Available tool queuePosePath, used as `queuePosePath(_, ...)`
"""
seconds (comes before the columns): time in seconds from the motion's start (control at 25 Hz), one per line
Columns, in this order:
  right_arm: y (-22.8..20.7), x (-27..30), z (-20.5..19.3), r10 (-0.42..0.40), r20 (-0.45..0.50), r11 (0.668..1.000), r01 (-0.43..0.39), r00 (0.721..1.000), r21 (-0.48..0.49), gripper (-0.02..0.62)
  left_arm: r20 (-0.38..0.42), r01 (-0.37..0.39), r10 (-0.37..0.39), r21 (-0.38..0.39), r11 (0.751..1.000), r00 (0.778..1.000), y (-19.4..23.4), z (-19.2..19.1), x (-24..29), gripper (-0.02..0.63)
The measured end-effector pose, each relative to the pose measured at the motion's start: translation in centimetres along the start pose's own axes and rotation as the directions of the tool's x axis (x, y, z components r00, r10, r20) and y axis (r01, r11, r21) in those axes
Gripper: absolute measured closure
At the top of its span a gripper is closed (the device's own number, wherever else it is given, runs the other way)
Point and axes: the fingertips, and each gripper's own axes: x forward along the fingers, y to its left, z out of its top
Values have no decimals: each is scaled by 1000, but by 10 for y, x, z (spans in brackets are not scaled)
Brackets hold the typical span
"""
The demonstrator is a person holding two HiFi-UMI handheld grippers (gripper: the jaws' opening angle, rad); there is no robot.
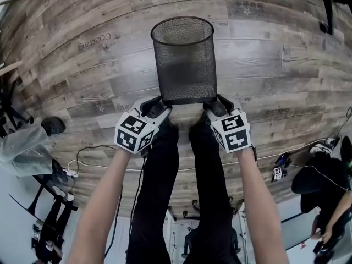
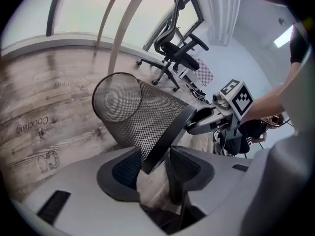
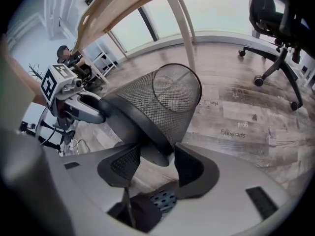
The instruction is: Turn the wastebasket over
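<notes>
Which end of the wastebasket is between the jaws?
The wastebasket end with the broad black band, in left gripper and right gripper; the far end shows only mesh.

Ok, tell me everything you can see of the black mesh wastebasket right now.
The black wire-mesh wastebasket is a tapered round bin with a solid dark band at the near end. It is tilted, far end out over the wood-plank floor. The left gripper and right gripper each clamp that band on opposite sides. It looks empty and undented; floor contact is unclear.
</notes>
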Motion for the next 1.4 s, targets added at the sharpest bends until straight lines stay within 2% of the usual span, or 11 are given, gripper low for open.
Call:
queuePosePath(0.24, -4, 22, -27, -23, -33, 998, 21, 999, -58, 368, -58, -8, 9, 31, 999, 998, -2, -35, 28, 410)
queuePosePath(0.68, -28, 70, -53, -76, -54, 985, 66, 996, -160, 367, -117, -20, 33, 104, 994, 993, 14, -71, 80, 410)
queuePosePath(1.16, -27, 84, -68, -95, -74, 977, 79, 993, -200, 364, -174, 9, 9, 103, 995, 985, 20, -94, 97, 415)
queuePosePath(1.4, -29, 82, -71, -92, -71, 983, 79, 993, -164, 365, -180, 15, 3, 96, 995, 984, 18, -95, 99, 417)
